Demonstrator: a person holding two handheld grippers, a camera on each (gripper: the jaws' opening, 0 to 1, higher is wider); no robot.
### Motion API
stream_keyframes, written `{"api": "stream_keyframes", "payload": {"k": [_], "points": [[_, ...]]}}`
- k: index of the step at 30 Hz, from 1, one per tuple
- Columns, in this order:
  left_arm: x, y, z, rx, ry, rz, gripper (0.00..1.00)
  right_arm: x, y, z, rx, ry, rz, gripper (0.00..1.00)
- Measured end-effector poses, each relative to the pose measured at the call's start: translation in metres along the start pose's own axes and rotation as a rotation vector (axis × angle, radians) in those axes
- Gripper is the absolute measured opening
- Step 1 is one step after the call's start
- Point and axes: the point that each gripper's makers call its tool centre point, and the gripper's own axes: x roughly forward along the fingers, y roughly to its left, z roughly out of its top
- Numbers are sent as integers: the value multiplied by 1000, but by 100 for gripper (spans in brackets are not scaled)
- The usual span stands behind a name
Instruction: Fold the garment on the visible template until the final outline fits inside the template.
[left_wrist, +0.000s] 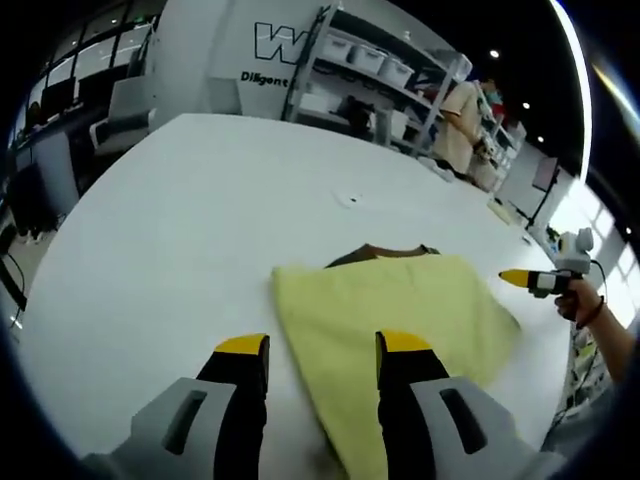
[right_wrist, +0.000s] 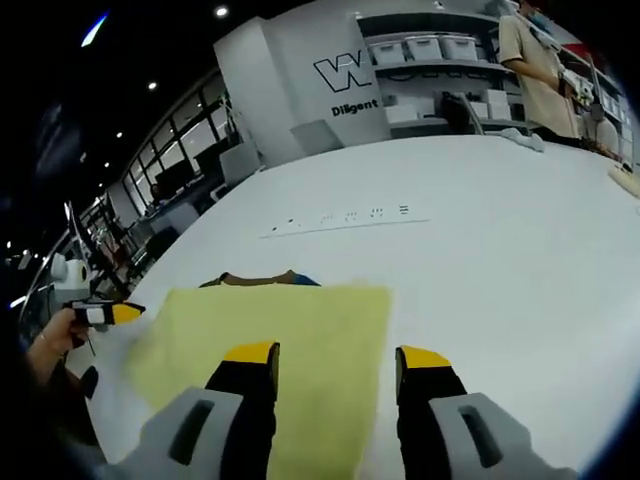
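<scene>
In the left gripper view, the left gripper (left_wrist: 322, 352) is held with its jaws spread apart and nothing gripped between them; its right jaw is seen over the near edge of the yellow garment (left_wrist: 395, 310), its left jaw over the bare white table (left_wrist: 180, 220). In the right gripper view, the right gripper (right_wrist: 338, 362) is likewise held open and empty, above the garment's near edge. The garment (right_wrist: 270, 340) is laid flat and folded on the table (right_wrist: 500, 220), a brown template (right_wrist: 255, 280) being glimpsed beyond its far edge. Shelving (left_wrist: 380, 70) and a standing person (right_wrist: 540, 70) are seen behind the table.
</scene>
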Motion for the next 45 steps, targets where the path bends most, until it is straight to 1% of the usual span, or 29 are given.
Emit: {"api": "stream_keyframes", "payload": {"k": [3,4,9,13,16,18,19,20,24,28,30,31,32,35,38,40,41,42,45], "points": [[-5,-7,-7,0,3,-12,38,-7,3,-7,-1,11,9,45],[-7,-8,-12,2,12,-14,38,-8,3,-10,0,16,10,46],[-10,-12,-21,3,25,-18,37,-16,3,-23,10,39,12,45],[-17,-14,-29,6,34,-12,37,-24,3,-39,4,74,15,43],[-20,-13,-34,-7,46,-5,37,-29,3,-50,41,95,27,42],[-23,-14,-38,-13,51,-9,36,-32,2,-56,45,103,26,41],[-24,-15,-39,-16,54,-10,36,-33,2,-57,44,105,25,41],[-25,-16,-45,-18,68,-14,36,-36,1,-61,41,114,22,39],[-29,-18,-56,-27,82,-15,34,-43,-2,-71,62,138,25,28],[-31,-23,-66,-51,92,-31,31,-48,-4,-76,68,145,20,26],[-32,-24,-72,-54,112,-21,28,-50,-4,-79,73,151,21,22],[-33,-24,-75,-32,120,-19,25,-50,-4,-80,73,152,21,21],[-33,-24,-77,-29,126,-13,24,-51,-4,-81,75,151,25,19],[-33,-25,-81,-46,142,-17,20,-50,-3,-85,83,157,27,15],[-33,-23,-84,-29,147,-2,14,-49,-3,-89,93,166,25,11],[-34,-23,-84,-17,147,3,8,-49,-4,-88,91,153,21,1],[-35,-23,-85,-10,144,3,5,-49,-4,-88,92,152,21,0],[-36,-23,-86,-5,146,7,0,-49,-5,-89,95,149,18,0],[-39,-19,-88,15,143,24,0,-50,-6,-89,82,143,17,0]]}}
